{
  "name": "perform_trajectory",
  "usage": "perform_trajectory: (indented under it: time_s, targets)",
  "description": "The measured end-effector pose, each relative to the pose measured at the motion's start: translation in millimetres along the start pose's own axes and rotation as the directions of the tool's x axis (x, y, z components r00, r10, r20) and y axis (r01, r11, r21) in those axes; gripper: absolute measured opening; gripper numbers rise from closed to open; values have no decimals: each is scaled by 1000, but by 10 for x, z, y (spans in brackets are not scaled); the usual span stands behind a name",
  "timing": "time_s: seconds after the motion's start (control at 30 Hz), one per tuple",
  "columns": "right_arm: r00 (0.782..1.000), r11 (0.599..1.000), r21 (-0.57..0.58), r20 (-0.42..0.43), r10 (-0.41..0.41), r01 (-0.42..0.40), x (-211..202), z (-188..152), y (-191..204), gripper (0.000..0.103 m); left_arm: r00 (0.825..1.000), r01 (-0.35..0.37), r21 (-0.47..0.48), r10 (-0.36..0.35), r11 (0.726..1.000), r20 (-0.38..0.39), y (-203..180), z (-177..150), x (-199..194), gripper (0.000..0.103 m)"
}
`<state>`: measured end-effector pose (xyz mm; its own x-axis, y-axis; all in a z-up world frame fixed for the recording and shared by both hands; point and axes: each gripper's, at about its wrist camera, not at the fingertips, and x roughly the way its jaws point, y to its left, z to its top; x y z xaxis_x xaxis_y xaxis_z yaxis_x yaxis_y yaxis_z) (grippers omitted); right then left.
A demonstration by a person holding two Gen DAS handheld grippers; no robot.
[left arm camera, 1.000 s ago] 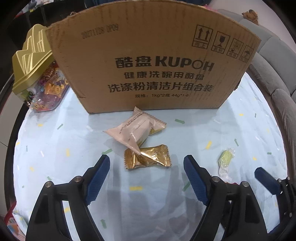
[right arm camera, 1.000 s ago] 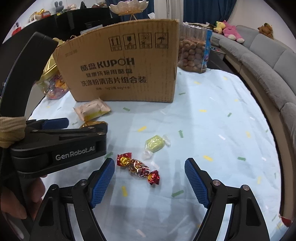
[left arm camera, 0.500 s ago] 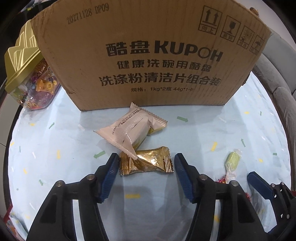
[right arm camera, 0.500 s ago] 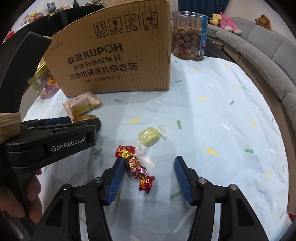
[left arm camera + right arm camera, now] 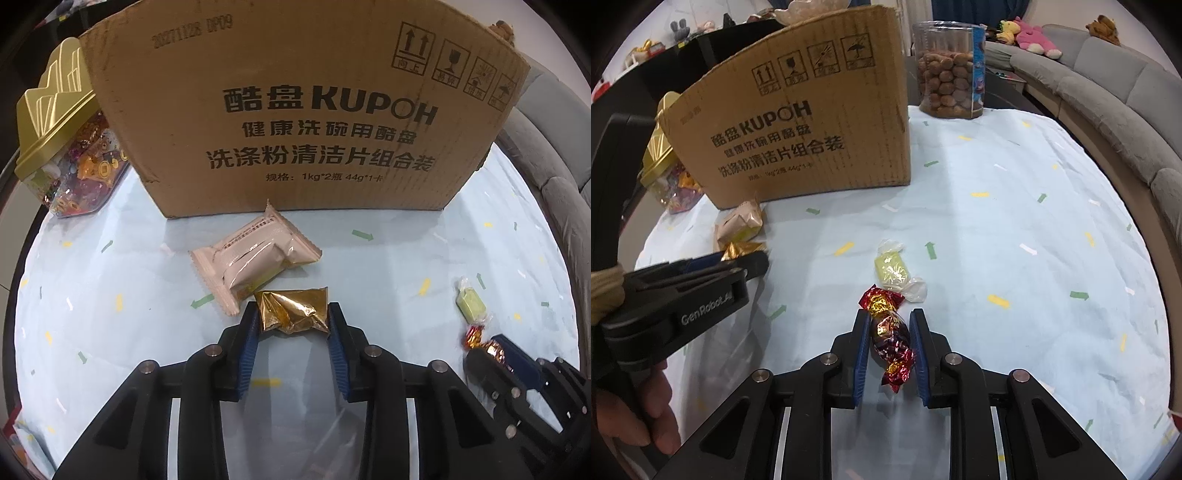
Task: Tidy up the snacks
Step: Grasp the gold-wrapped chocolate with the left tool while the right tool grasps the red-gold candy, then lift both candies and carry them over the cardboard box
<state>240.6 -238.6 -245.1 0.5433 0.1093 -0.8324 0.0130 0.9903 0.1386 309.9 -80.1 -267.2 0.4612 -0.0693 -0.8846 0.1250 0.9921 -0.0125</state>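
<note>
Counter [image 5: 1015, 229] under a pale blue cloth with confetti print. A cardboard box [image 5: 295, 122] stands at the far side, printed face toward the cameras. At its left corner is a clear candy jar with a gold lid [image 5: 55, 122]; behind its right corner, a clear tub of brown round snacks [image 5: 947, 70]. A grey sofa [image 5: 1108, 85] curves round the right edge of the counter.

Loose snacks — a beige packet [image 5: 255, 254] lies just in front of the box, its near corner touching the gold foil packet [image 5: 293, 312]. A pale green candy [image 5: 892, 271] sits just beyond the red-gold twist candy [image 5: 890, 339], wrapper ends nearly touching.

Left tongs [image 5: 291, 325]: pointing steeply down at the counter, jaws have just been closing, blue pads now pressed on both sides of the gold foil packet.

Right tongs [image 5: 888, 343]: likewise angled down beside the left pair — jaws just drawn in, narrow, clamped on the twist candy along its length. Fingers of the person's hand [image 5: 646, 413] grip the left tool's handle.
</note>
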Motion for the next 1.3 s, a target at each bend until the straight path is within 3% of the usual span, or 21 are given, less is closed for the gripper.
perform_trajectory:
  time_s: [1.3]
  targets:
    - [992, 1000, 9, 124, -9, 7, -747, 87, -2, 23, 992, -37, 60, 29, 997, 125, -81, -209, -1226, 35]
